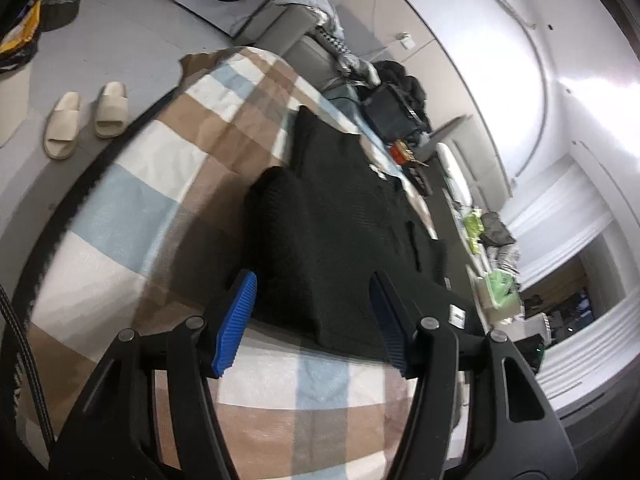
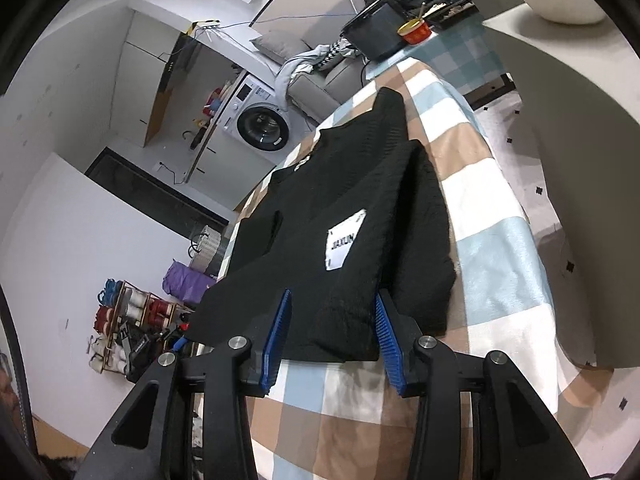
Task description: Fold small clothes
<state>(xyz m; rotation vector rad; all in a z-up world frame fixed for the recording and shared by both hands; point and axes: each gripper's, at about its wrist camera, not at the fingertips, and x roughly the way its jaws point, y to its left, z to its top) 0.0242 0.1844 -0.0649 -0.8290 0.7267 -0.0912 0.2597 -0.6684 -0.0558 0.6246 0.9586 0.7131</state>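
A black knit sweater (image 1: 340, 208) lies spread on a checked blanket (image 1: 160, 184), one sleeve folded in over its body. In the right wrist view the sweater (image 2: 320, 208) shows a white label (image 2: 345, 240). My left gripper (image 1: 314, 284) is open, its blue pads either side of the sweater's near edge, just above it. My right gripper (image 2: 332, 304) is open too, its blue pads straddling the sweater's near hem. I cannot tell whether the pads touch the cloth.
The blanket (image 2: 492, 248) covers a round table. A pair of beige slippers (image 1: 86, 118) lies on the floor at the left. A washing machine (image 2: 260, 120), a grey sofa (image 1: 304, 36) with clothes, a dark box (image 2: 376, 32) and a red tub (image 2: 416, 32) stand beyond.
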